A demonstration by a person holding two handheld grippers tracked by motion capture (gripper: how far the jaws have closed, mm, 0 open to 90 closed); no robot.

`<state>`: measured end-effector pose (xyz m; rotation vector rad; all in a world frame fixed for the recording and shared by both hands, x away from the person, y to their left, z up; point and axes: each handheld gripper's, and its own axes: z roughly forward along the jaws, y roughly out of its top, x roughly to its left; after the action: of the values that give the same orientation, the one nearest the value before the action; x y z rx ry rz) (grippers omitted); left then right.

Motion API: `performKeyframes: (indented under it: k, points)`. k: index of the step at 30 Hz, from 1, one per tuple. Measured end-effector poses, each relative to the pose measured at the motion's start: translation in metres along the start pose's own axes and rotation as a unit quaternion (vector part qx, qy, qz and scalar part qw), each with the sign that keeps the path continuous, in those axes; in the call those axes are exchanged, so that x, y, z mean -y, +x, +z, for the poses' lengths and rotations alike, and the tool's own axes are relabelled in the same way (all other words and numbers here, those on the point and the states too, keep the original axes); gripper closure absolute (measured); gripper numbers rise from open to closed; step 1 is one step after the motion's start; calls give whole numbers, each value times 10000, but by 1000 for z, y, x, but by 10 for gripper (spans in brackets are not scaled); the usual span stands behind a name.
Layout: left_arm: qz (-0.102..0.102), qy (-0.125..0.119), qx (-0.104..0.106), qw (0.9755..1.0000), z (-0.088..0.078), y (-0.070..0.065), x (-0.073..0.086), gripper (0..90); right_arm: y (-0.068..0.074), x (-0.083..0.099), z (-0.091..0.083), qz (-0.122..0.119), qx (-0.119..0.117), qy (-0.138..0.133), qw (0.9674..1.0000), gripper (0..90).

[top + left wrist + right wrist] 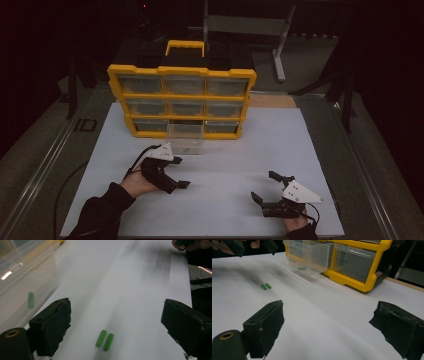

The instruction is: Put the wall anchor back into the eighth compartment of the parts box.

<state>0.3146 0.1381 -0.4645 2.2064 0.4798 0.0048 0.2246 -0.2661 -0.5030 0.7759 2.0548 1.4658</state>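
My left tool hangs released just above the white surface, jaws spread wide and bearing on nothing. Between them, a little ahead of the tips and nearer the jaw at the left of the left gripper view, lie the two small green pegs. They sit side by side, just touching or nearly so, with their long axes running roughly away from me along the line of the jaws, tilted slightly. As I judge it, closing would catch them across their short width, so I would want to centre over the pair first. Farther off to one side stands the clear pulled-out drawer with a third green peg inside. My right tool is also released, resting well apart from the pegs, so the left is clearly nearer. Beyond everything stands the yellow drawer organiser.
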Motion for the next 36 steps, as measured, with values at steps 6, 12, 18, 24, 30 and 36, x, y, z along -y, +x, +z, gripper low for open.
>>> performKeyframes:
  k: [6,12,18,24,30,36]
  points:
    - [-78,-76,32,9999,8,4,12,144,0,0,0,21,-1,8,10000,90]
    - [45,69,-54,10000,14,7,22,241,0,0,1,7,-14,14,10000,90]
    - [-56,184,-107,9998,20,13,32,373,0,1,1,16,-24,31,10000,90]
    - [-63,302,-243,9992,28,16,36,504,0,1,1,29,-14,43,10000,90]
    - [-68,346,-223,9991,32,17,39,593,0,1,1,31,-17,44,10000,90]
    - [-47,476,-142,9988,35,18,41,674,-1,1,1,26,-10,47,10000,90]
